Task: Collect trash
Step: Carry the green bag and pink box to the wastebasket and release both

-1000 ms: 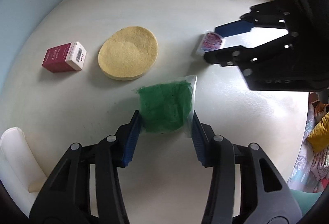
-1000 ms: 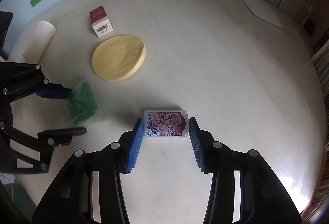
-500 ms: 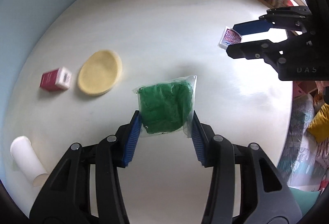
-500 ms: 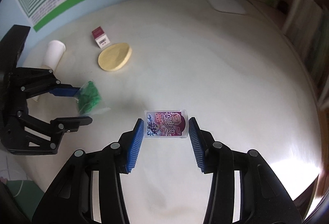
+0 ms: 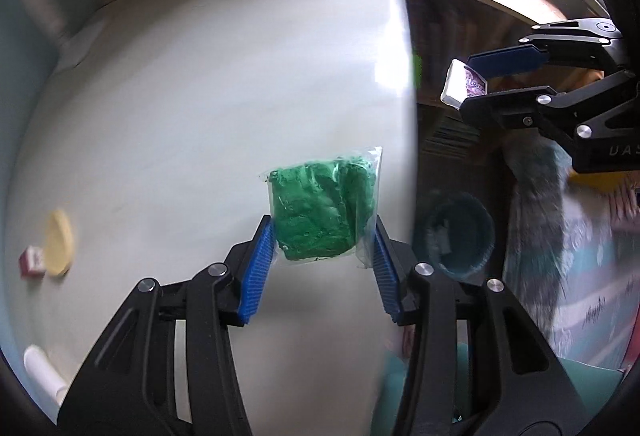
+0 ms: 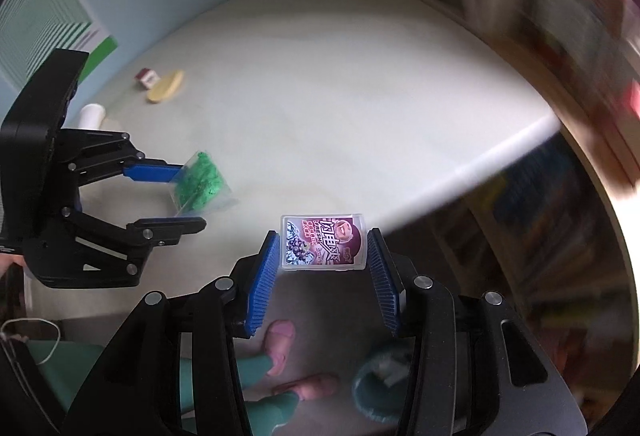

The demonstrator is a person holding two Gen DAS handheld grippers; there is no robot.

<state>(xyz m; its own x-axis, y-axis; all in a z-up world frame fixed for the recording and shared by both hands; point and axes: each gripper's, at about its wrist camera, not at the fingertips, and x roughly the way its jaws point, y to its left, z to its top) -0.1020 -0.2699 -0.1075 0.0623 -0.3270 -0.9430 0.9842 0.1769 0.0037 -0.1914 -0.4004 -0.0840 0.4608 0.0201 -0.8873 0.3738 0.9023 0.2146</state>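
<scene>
1. Gripping a clear plastic bag of green material point(image 5: 325, 209), the left gripper point(image 5: 323, 263) had its blue pads point(image 5: 256, 272) pressed against the bag's two lower sides; the jaws stood narrowed to the width of the bag, and the bag was clear of the table point(image 5: 200, 115).
2. Seen from the right wrist camera, the same bag point(image 6: 199, 183) hung between the left gripper's point(image 6: 176, 195) fingers above the tabletop point(image 6: 360, 95).
3. The right gripper point(image 6: 324, 268) was closed on a small clear box with a purple printed label point(image 6: 323, 242), its blue pads point(image 6: 262, 276) bearing on the two short ends. The box was held in the air near the table's edge.
4. From the left wrist camera, the box point(image 5: 464, 85) showed only partly between the right gripper's point(image 5: 476, 83) fingers, beyond the table edge.
5. A teal waste bin point(image 5: 456, 232) stood on the floor below, beside the table, with pale scraps inside; it also showed at the bottom of the right wrist view point(image 6: 376, 388).
6. Left on the table, well apart from both grippers: a yellow round sponge point(image 6: 166, 87), a small dark red carton point(image 6: 145, 75) touching or just beside it, and a white paper cup point(image 6: 90, 115) lying on its side.
7. Both views were blurred at the edges.
</scene>
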